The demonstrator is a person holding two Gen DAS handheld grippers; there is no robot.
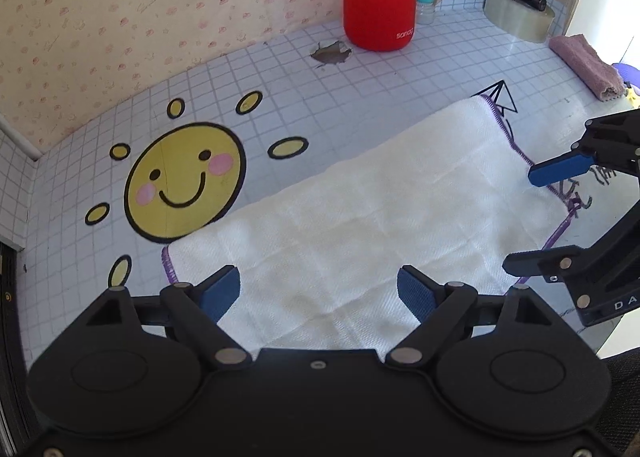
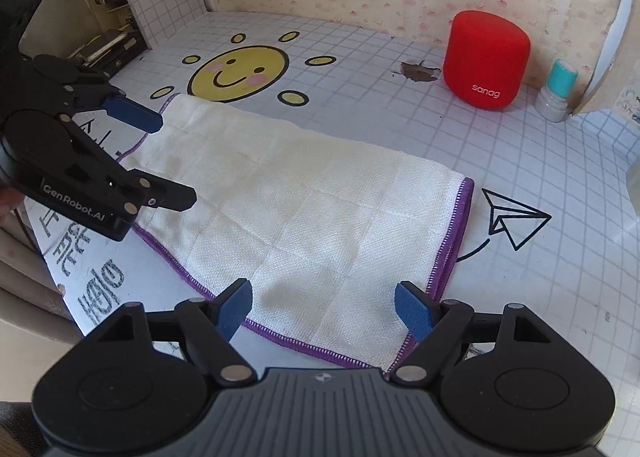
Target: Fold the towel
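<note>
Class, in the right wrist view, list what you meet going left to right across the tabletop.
left gripper → sun drawing → towel → red speaker → paper plane drawing → teal-capped bottle

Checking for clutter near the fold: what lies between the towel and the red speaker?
Nothing stands between the towel and the red speaker: only bare grid-printed tabletop, with a torn hole in the covering beside the speaker. The right wrist view shows it best.
</note>
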